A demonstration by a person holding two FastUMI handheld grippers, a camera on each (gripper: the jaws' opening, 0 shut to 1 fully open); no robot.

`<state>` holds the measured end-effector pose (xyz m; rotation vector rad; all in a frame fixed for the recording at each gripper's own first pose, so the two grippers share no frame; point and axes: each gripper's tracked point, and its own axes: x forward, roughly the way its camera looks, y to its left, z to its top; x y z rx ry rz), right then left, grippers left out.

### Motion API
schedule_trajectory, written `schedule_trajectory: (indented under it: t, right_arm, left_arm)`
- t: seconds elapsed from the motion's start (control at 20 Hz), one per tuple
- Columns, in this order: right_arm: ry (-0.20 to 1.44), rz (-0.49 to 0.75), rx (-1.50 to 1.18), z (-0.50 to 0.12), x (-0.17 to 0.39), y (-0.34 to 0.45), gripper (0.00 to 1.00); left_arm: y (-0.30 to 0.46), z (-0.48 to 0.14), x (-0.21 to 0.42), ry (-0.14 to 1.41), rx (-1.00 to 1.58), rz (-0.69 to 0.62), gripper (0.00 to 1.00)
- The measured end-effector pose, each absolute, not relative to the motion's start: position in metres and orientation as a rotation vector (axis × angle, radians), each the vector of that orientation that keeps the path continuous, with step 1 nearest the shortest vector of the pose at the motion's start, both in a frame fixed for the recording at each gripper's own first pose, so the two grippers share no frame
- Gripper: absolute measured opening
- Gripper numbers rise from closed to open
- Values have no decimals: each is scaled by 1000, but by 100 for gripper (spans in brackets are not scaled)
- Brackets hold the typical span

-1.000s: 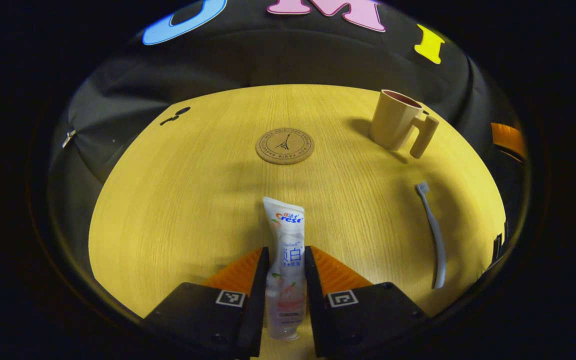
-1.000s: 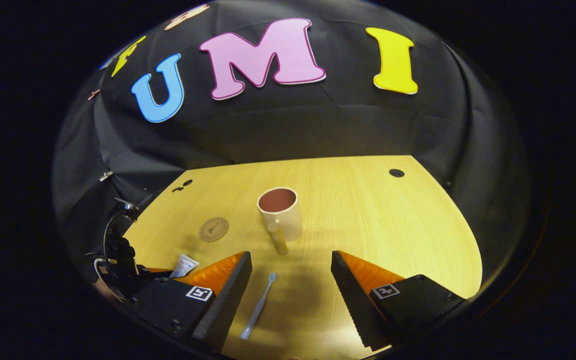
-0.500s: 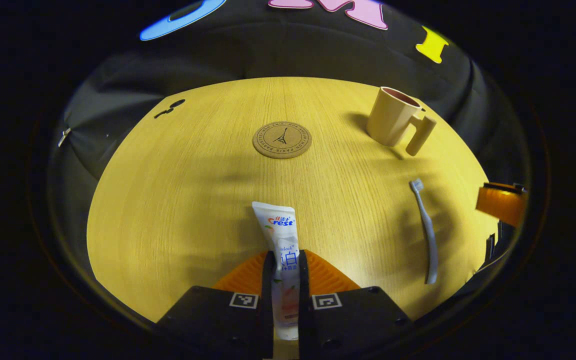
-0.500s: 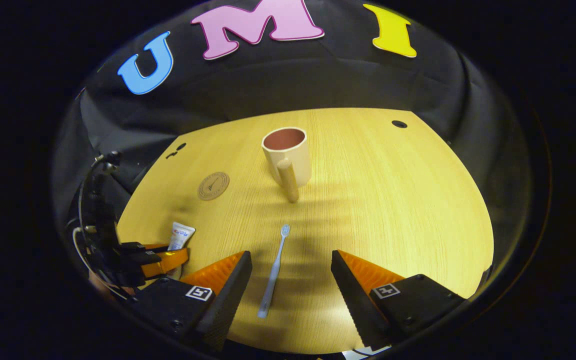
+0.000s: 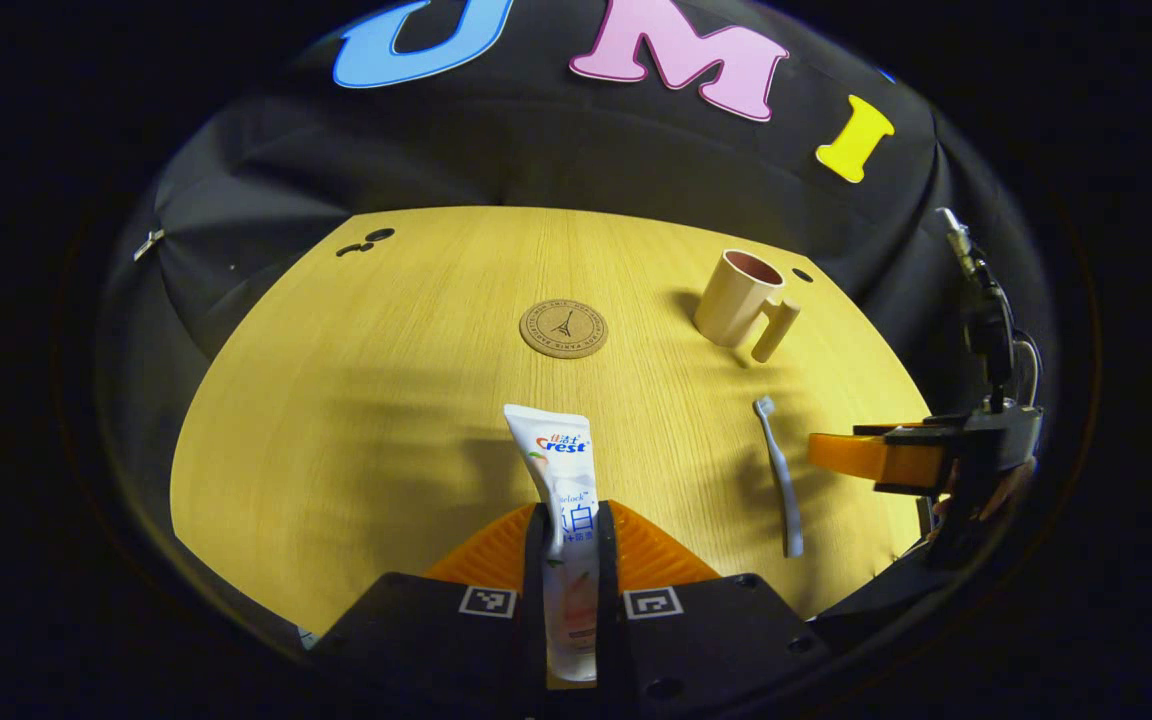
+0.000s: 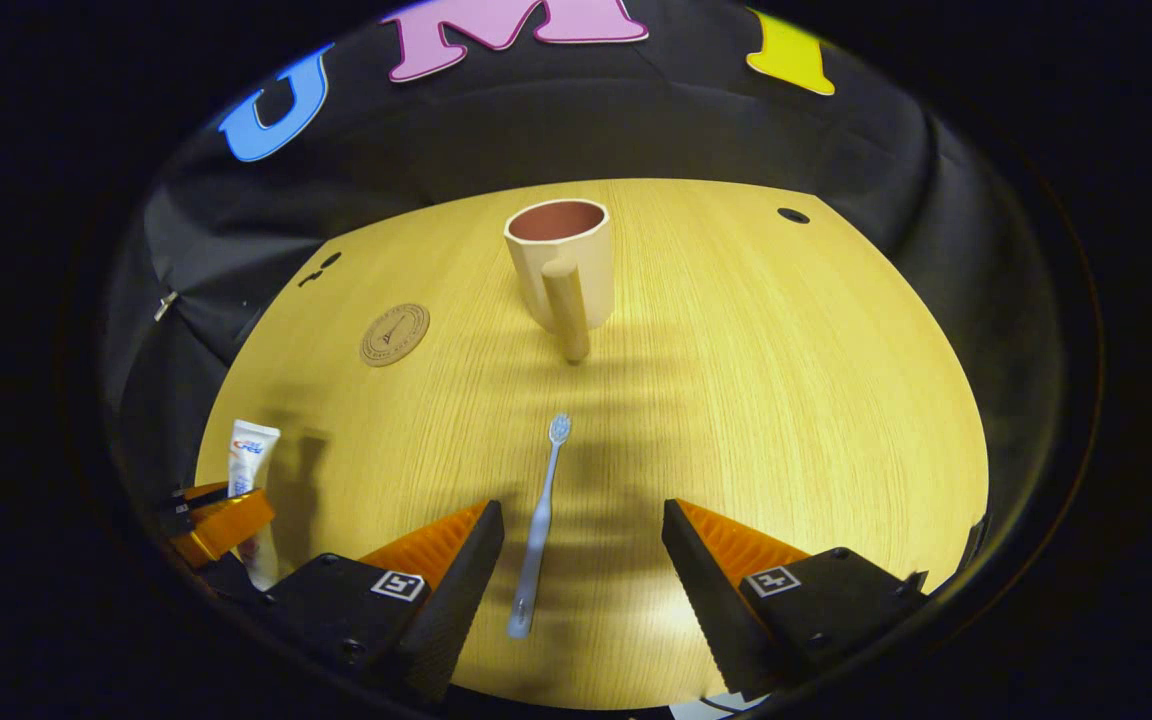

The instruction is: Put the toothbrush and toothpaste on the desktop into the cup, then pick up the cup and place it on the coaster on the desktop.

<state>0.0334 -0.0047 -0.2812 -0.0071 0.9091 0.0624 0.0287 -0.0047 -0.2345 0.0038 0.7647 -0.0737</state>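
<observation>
My left gripper (image 5: 571, 520) has both fingers pinched on the toothpaste (image 5: 564, 480) abt mid-tube, crimped end sticking up ahead of me, cap end down between my fingers; in the right gripper view the tube looks raised off the desktop (image 6: 786, 400), though I can't tell by how much. My right gripper (image 6: 581, 545) has its fingers spread wide w/ nothing between them, hanging over the toothbrush (image 6: 540, 525), which lies flat, bristle head pointing toward the cup (image 6: 558, 262), handle end nearest me. The cup stands upright, mouth open, handle facing my right side; the coaster (image 5: 564, 328) sits apart from it, to its left in both views. Step in hand, as I judge it: carry the tube to the cup and drop it in. To do it well I'd keep the squeeze firm but not crushing, since the tube is soft and may buckle or slip; come over the rim from above, tip the tube near vertical, 1 end well inside before I let go, so it doesn't knock the light cup over. For the brush, my right side should come down square across the thin handle, near its middle, w/ the 2 fingers either side.
</observation>
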Motion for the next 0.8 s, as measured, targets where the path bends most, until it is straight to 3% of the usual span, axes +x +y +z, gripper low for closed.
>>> schedule_trajectory:
  t: [0.25, 0.3, 0.35, 0.45, 0.75, 0.8]
  right_arm:
    - [963, 76, -17, -302, 30, 8, 99]
    - [969, 77, -21, -304, 30, 8, 99]
    - [973, 83, -20, -306, 31, 11, 99]
    - [990, 74, -41, -314, 30, 9, 98]
    - [1000, 46, -71, -319, 36, 4, 79]
    - [1006, 44, -78, -320, 37, 3, 70]
  left_arm:
    - [-1, -244, 11, 779, 57, -46, 25]
    - [-2, -246, 8, 781, 43, -42, 20]
    - [-2, -246, 5, 781, 33, -34, 25]
    - [-1, -247, 2, 785, 28, -25, 25]
    - [-2, -247, 6, 786, 60, -13, 25]
    - [-4, -247, 7, 787, 56, -17, 25]
